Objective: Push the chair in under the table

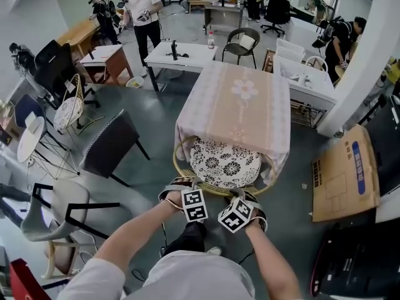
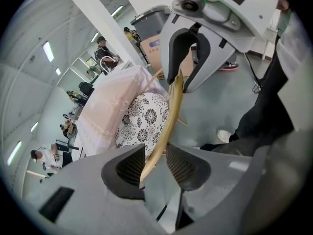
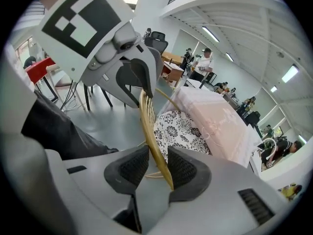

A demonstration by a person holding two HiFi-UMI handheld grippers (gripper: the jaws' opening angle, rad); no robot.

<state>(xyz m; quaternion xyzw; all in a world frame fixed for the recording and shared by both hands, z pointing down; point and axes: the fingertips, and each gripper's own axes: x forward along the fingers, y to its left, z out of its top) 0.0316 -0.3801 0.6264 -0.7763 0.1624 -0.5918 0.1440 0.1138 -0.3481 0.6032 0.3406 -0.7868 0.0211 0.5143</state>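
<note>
A rattan chair with a golden backrest rim (image 1: 215,191) and a black-and-white flowered cushion (image 1: 224,162) stands tucked partly beneath the table with the pink cloth (image 1: 240,108). Both grippers are at the back rim, side by side. My left gripper (image 1: 180,185) (image 2: 155,161) is open, and the rim (image 2: 171,111) runs between its pads with a gap on the right side. My right gripper (image 1: 250,197) (image 3: 157,165) is open too, with the rim (image 3: 149,126) passing between its pads, nearer the right one. Each gripper view shows the other gripper further along the rim.
A flat cardboard box (image 1: 345,174) lies on the floor at the right. A dark chair (image 1: 109,144) and a white chair (image 1: 59,211) stand to the left. White tables (image 1: 181,55) and several people are behind the table.
</note>
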